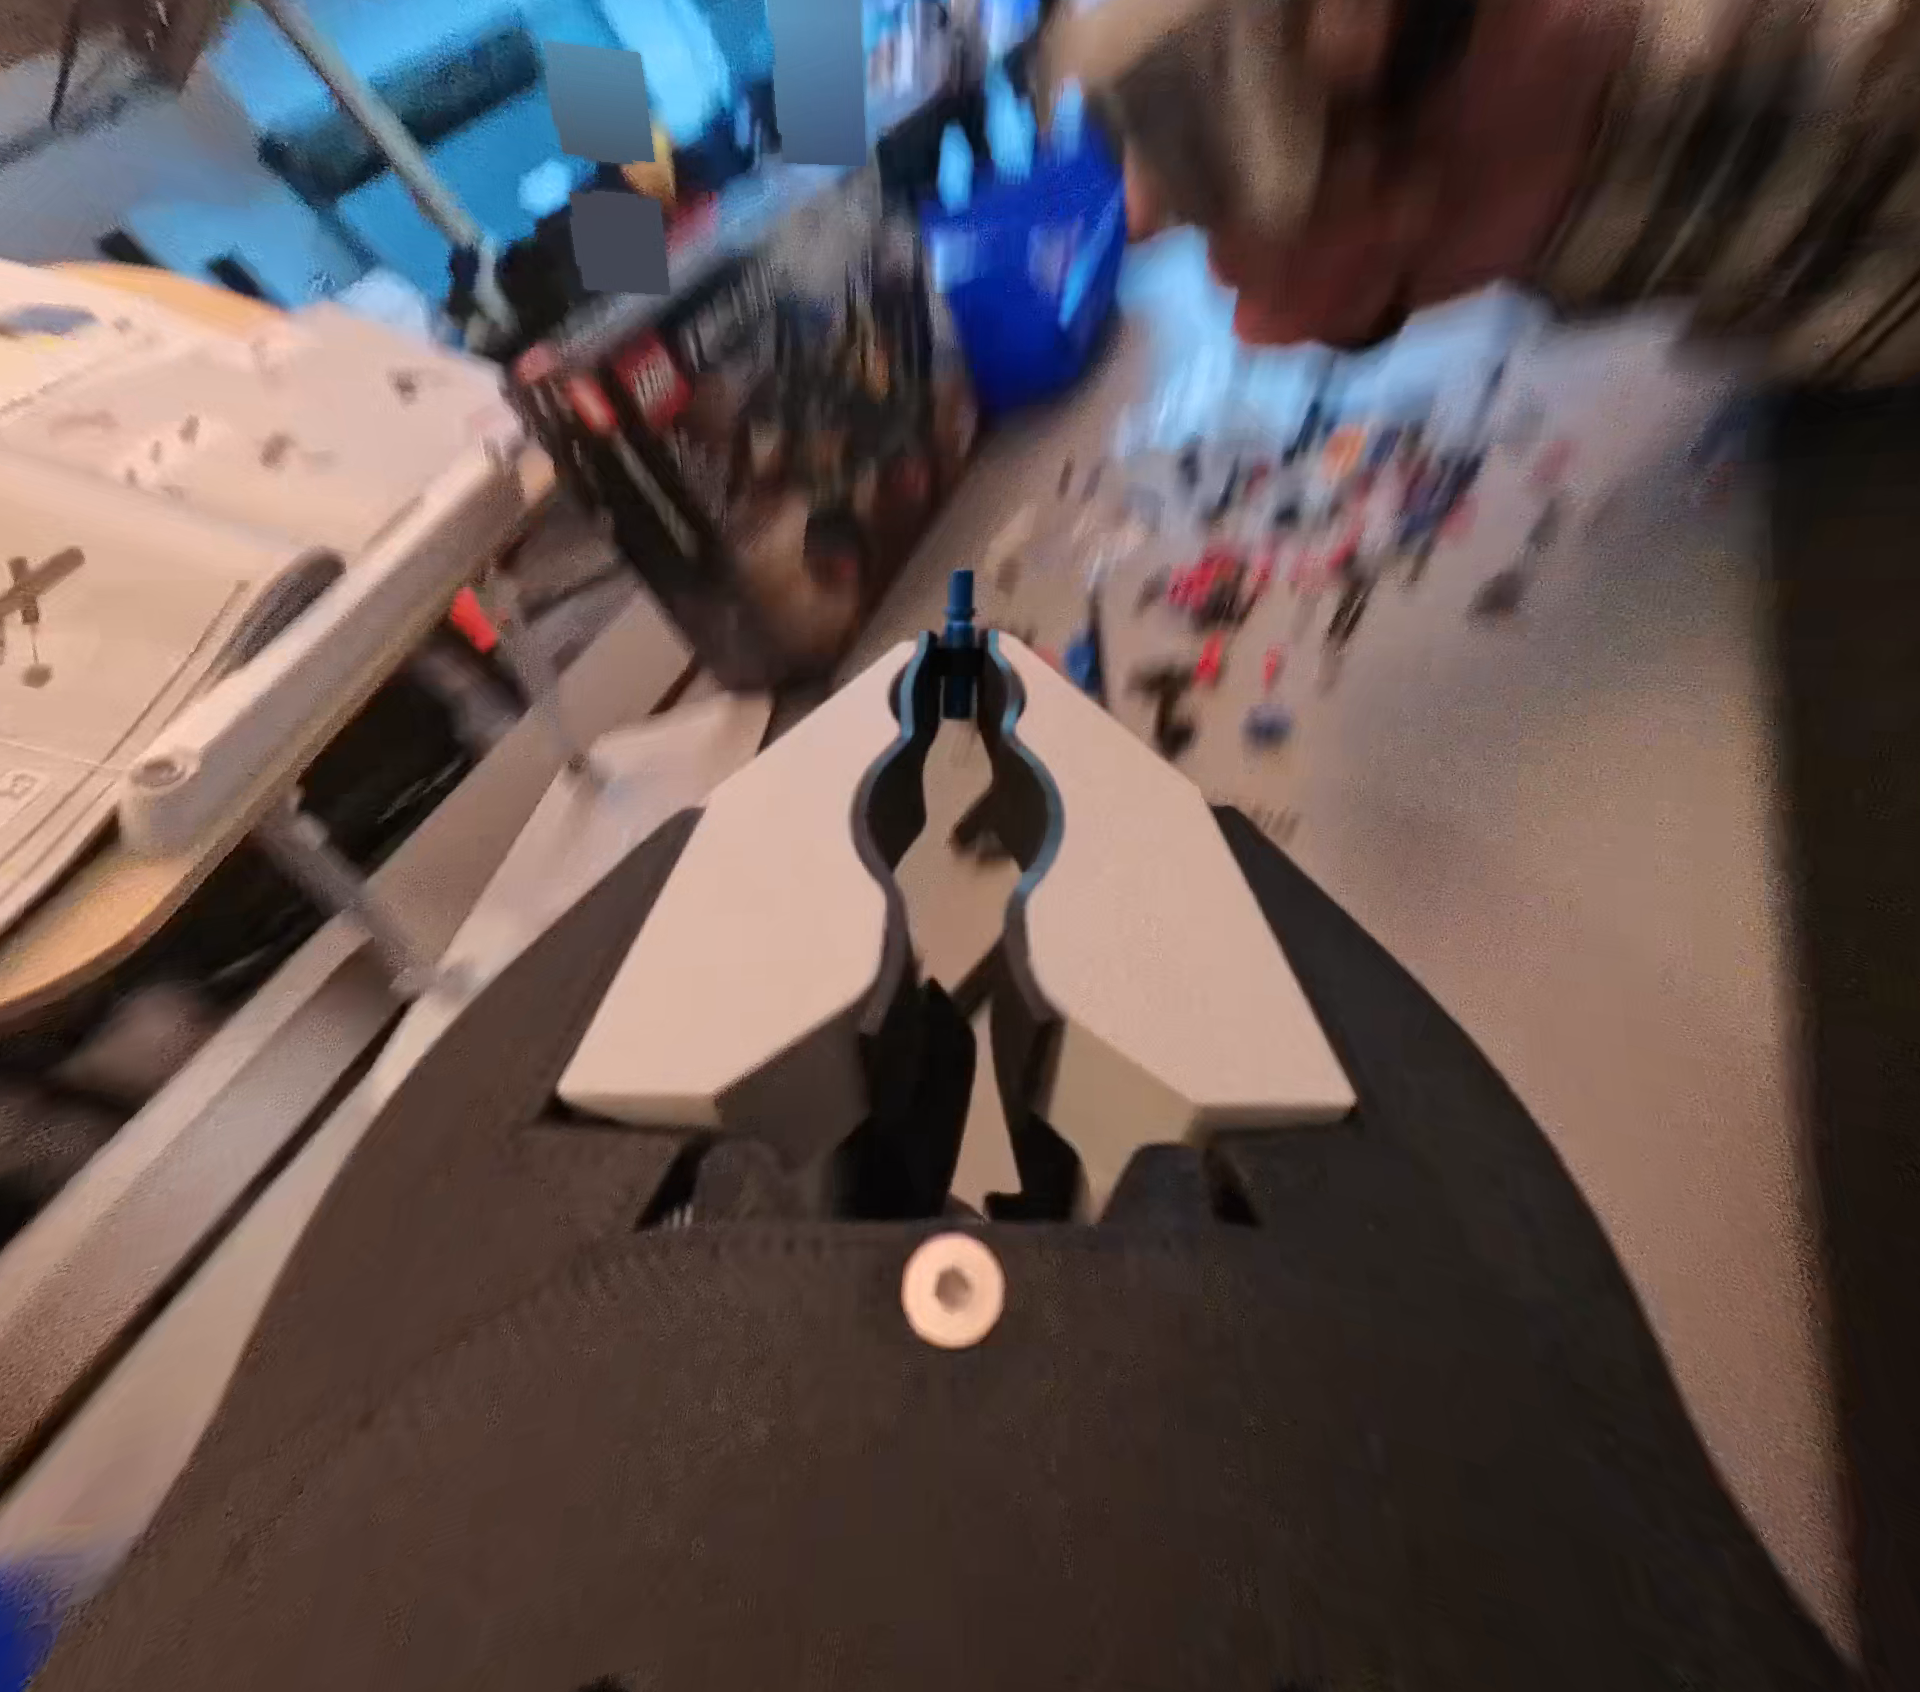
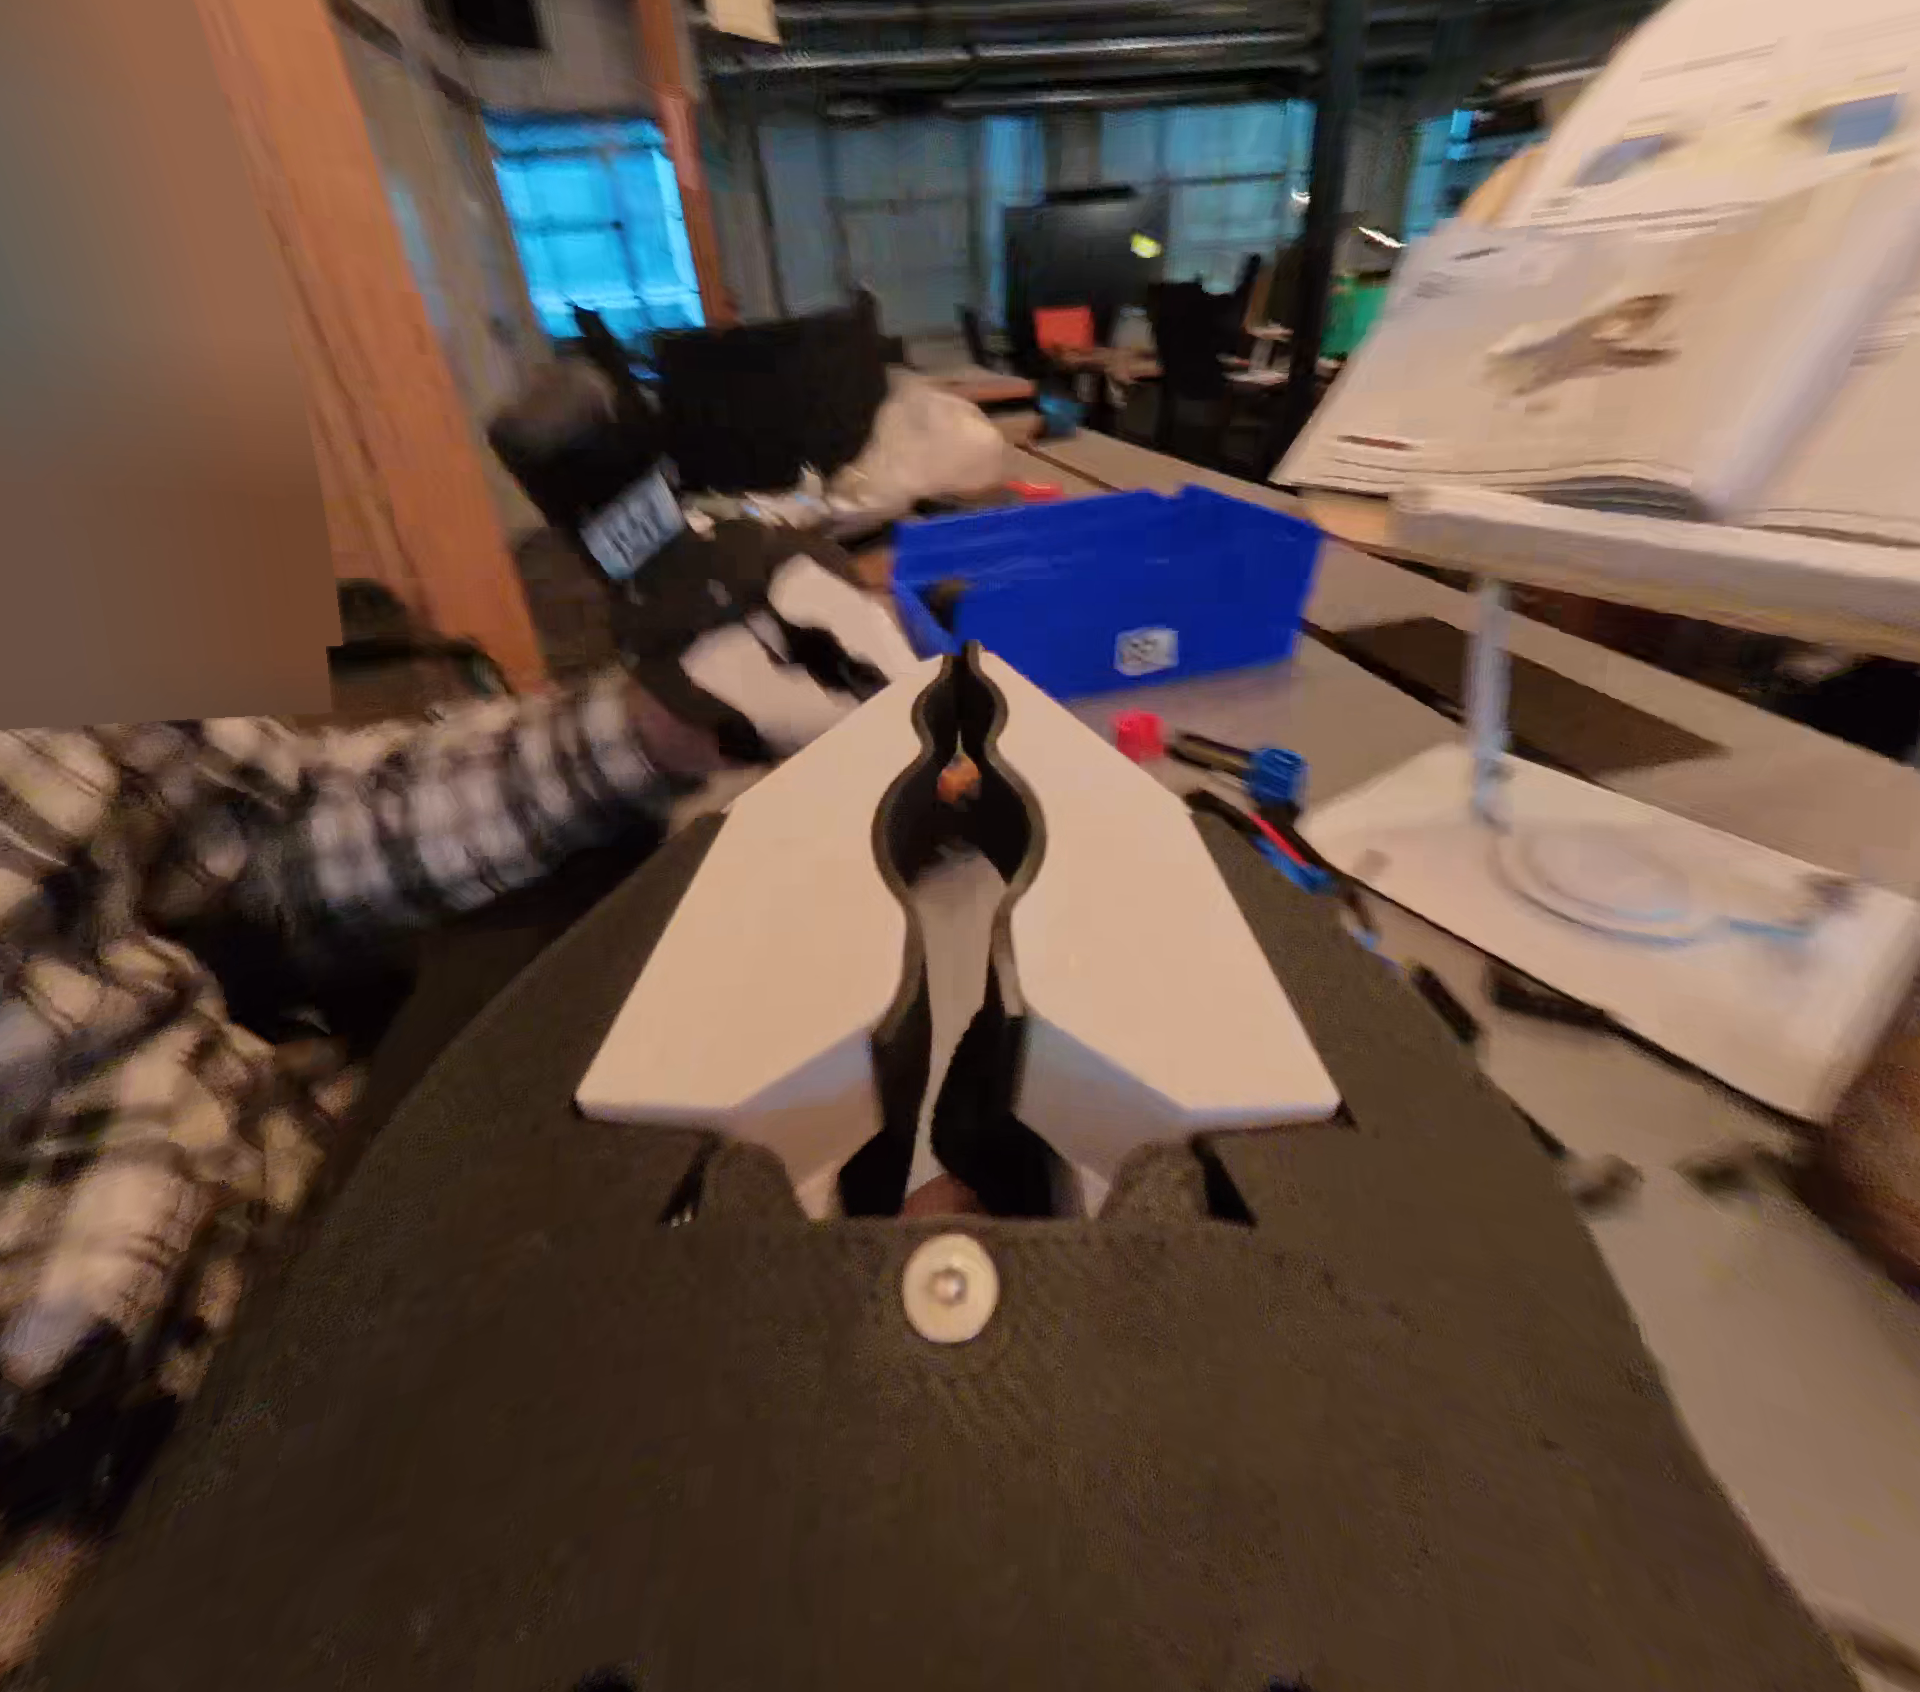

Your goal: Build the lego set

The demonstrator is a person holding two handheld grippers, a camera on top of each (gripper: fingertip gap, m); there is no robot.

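The left wrist view is blurred by motion. My left gripper point(image 1: 958, 655) is shut on a small blue pin point(image 1: 960, 603), which sticks out past the fingertips above the grey table point(image 1: 1455, 811). In the right wrist view my right gripper point(image 2: 966, 671) is shut, its tips pressed together. A tiny orange bit point(image 2: 958, 778) shows in the opening behind the tips; I cannot tell if it is gripped. The left gripper point(image 2: 810, 624) also shows there, held by a checked sleeve point(image 2: 416, 811), next to the blue bin point(image 2: 1101, 603).
Loose bricks point(image 1: 1299, 562) lie scattered on the table, among them a red piece point(image 2: 1138, 733) and a blue one point(image 2: 1276, 775). A black set box point(image 1: 758, 437) and the blue bin point(image 1: 1023, 281) stand behind. An open instruction booklet point(image 2: 1662, 354) rests on a white stand point(image 2: 1486, 707). My right fingertips sit around 10 centimetres from my left ones.
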